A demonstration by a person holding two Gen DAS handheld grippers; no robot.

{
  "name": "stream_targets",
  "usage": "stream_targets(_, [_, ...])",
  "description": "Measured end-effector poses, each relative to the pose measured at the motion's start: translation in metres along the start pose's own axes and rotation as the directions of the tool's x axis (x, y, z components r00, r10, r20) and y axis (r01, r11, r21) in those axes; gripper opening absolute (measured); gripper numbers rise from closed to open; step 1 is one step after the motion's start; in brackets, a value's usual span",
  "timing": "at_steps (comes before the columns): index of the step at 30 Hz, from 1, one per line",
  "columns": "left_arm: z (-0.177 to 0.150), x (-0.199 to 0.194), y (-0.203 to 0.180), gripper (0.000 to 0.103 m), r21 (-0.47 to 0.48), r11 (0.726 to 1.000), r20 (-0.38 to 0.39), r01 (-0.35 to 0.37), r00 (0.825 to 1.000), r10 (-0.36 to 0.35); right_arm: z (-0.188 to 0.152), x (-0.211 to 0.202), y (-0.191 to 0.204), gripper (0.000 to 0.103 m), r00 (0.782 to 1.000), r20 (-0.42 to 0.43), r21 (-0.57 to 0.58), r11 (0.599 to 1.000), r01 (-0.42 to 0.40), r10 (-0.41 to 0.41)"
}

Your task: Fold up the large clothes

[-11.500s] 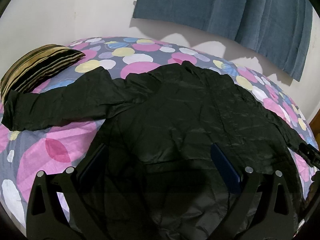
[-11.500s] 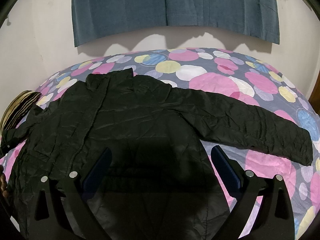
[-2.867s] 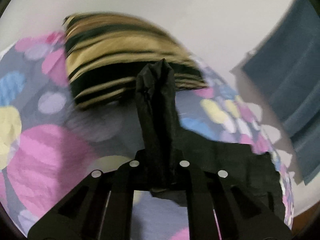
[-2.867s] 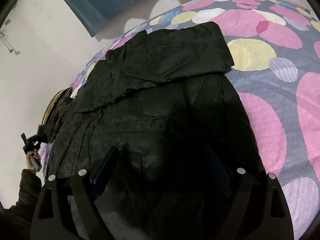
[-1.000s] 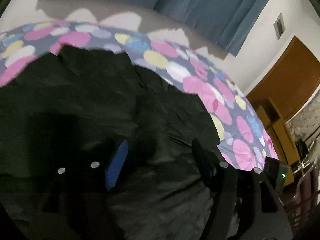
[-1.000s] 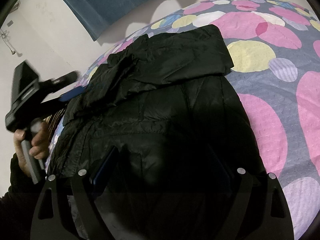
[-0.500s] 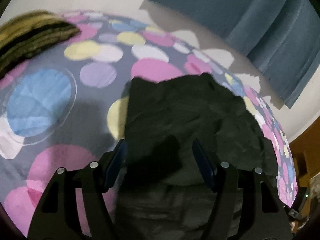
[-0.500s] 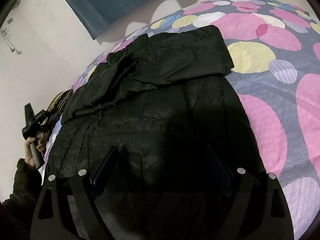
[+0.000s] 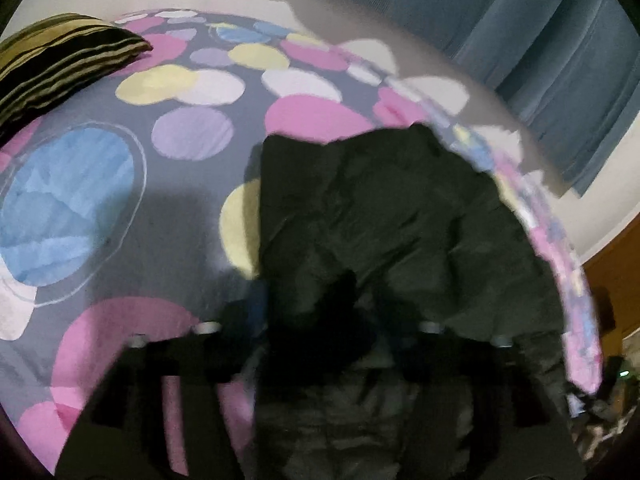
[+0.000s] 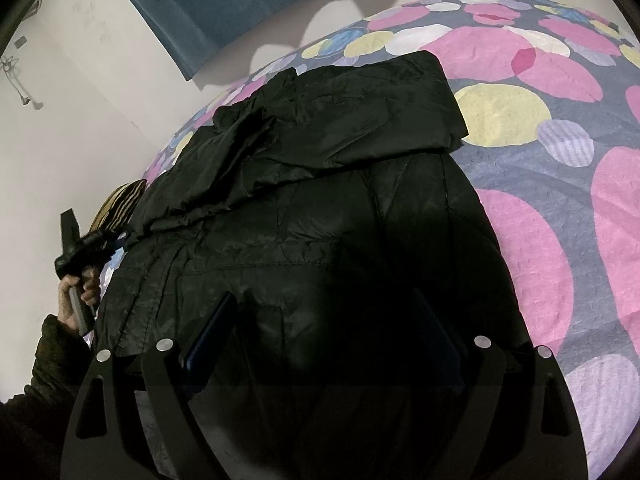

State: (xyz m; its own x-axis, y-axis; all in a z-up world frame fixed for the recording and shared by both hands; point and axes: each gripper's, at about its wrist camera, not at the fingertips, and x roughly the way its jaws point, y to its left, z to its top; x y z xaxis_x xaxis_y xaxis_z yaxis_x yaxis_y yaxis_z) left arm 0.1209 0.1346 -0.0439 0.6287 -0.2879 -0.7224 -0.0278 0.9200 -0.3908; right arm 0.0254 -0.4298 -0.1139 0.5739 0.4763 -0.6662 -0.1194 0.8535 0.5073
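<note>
Both sleeves now lie folded over the jacket (image 10: 320,240); left gripper (image 9: 320,320), just narrowing, and right gripper (image 10: 320,336) gape empty.

You're in a home bedroom: a bed (image 10: 560,208) under a polka-dot sheet (image 9: 120,184), a striped pillow (image 9: 60,64) at its head, blue curtains (image 9: 540,28) on a white wall, a wooden door (image 9: 612,256) beyond.

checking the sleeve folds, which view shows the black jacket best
The right wrist view: it is sharp and shows the crinkled black jacket almost whole on the dotted bedsheet, both sleeves folded across its upper part. The left wrist view is blurred and shows only part of it, creases indistinct.
</note>
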Motion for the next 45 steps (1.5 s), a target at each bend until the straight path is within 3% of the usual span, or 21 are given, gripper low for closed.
stream_targets(2, [0.009, -0.003, 0.000, 0.065, -0.009, 0.999, 0.014, 0.031, 0.999, -0.031, 0.000, 0.000, 0.000, 0.087, 1.000, 0.000, 0.000, 1.000, 0.000, 0.000])
stream_targets(4, [0.018, 0.003, 0.002, 0.064, -0.008, 1.000, 0.022, 0.017, 1.000, -0.017, 0.000, 0.000, 0.000, 0.087, 1.000, 0.000, 0.000, 1.000, 0.000, 0.000])
stream_targets(5, [0.021, 0.009, 0.002, 0.059, -0.001, 1.000, 0.017, 0.003, 1.000, -0.003, 0.000, 0.000, 0.000, 0.087, 1.000, 0.000, 0.000, 1.000, -0.001, 0.001])
stream_targets(6, [0.024, 0.016, 0.002, 0.035, 0.010, 1.000, 0.005, -0.014, 1.000, 0.014, 0.000, 0.000, 0.000, 0.087, 1.000, 0.001, 0.001, 1.000, -0.001, 0.001])
stream_targets(7, [0.026, 0.028, 0.003, 0.023, 0.031, 0.998, -0.026, -0.052, 0.998, 0.052, -0.001, 0.000, 0.000, 0.087, 1.000, 0.001, 0.002, 1.000, -0.003, 0.003])
stream_targets(8, [0.025, 0.038, 0.005, 0.022, 0.042, 0.996, -0.046, -0.079, 0.996, 0.080, 0.000, 0.000, -0.001, 0.087, 1.000, 0.001, 0.003, 1.000, -0.003, 0.003])
stream_targets(11, [0.026, 0.041, 0.010, 0.022, 0.031, 0.997, -0.042, -0.070, 0.997, 0.071, -0.001, -0.001, -0.001, 0.087, 1.000, 0.002, 0.002, 1.000, -0.004, 0.004])
stream_targets(12, [0.029, 0.036, 0.011, 0.023, 0.020, 0.998, -0.027, -0.066, 0.997, 0.066, -0.001, -0.001, -0.001, 0.087, 1.000, 0.002, 0.002, 1.000, -0.004, 0.004])
stream_targets(14, [0.033, 0.029, 0.011, 0.037, 0.007, 0.999, -0.005, -0.051, 0.999, 0.051, -0.001, -0.001, -0.001, 0.087, 1.000, 0.001, 0.002, 1.000, -0.003, 0.003])
stream_targets(15, [0.035, 0.027, 0.010, 0.052, 0.004, 0.999, 0.003, -0.044, 0.999, 0.044, -0.001, -0.001, -0.001, 0.087, 1.000, 0.001, 0.002, 1.000, -0.003, 0.003])
stream_targets(16, [0.039, 0.025, 0.010, 0.057, 0.001, 0.999, 0.014, -0.032, 0.999, 0.032, -0.001, -0.001, -0.001, 0.087, 1.000, 0.002, 0.002, 1.000, -0.004, 0.004])
stream_targets(20, [0.053, 0.039, 0.011, 0.057, 0.010, 0.998, 0.001, -0.067, 0.998, 0.067, -0.001, -0.001, -0.001, 0.087, 1.000, 0.002, 0.002, 1.000, -0.004, 0.004])
stream_targets(21, [0.056, 0.044, 0.013, 0.050, 0.012, 0.997, -0.008, -0.076, 0.997, 0.076, -0.001, -0.001, -0.001, 0.087, 1.000, 0.003, 0.002, 1.000, -0.004, 0.004])
stream_targets(22, [0.059, 0.053, 0.015, 0.034, 0.015, 0.995, -0.022, -0.094, 0.995, 0.094, -0.001, -0.001, -0.001, 0.087, 1.000, 0.003, 0.002, 1.000, -0.004, 0.004])
stream_targets(24, [0.060, 0.065, 0.019, 0.026, 0.009, 0.996, -0.056, -0.094, 0.994, 0.094, -0.001, -0.001, -0.001, 0.087, 1.000, 0.002, 0.002, 1.000, -0.004, 0.004])
stream_targets(29, [0.057, 0.073, 0.016, 0.025, 0.059, 0.993, -0.061, -0.107, 0.992, 0.110, -0.001, 0.000, 0.000, 0.087, 1.000, 0.001, 0.005, 1.000, -0.007, 0.007])
stream_targets(32, [0.057, 0.060, 0.022, 0.032, 0.008, 0.998, -0.043, -0.064, 0.997, 0.065, -0.001, -0.001, 0.000, 0.087, 1.000, 0.006, 0.006, 1.000, -0.012, 0.012])
stream_targets(34, [0.051, 0.049, 0.026, 0.048, -0.025, 0.999, -0.039, -0.031, 0.999, 0.030, -0.001, -0.002, 0.000, 0.087, 1.000, 0.009, 0.009, 1.000, -0.012, 0.012])
stream_targets(37, [0.033, 0.026, 0.028, 0.056, -0.048, 0.999, -0.026, 0.000, 1.000, -0.001, -0.002, -0.005, 0.002, 0.087, 1.000, 0.011, 0.005, 1.000, -0.005, 0.005])
stream_targets(45, [-0.037, -0.045, 0.023, 0.067, -0.052, 0.997, -0.007, 0.063, 0.998, -0.064, 0.000, -0.022, 0.001, 0.087, 1.000, 0.015, 0.029, 0.999, 0.022, -0.022])
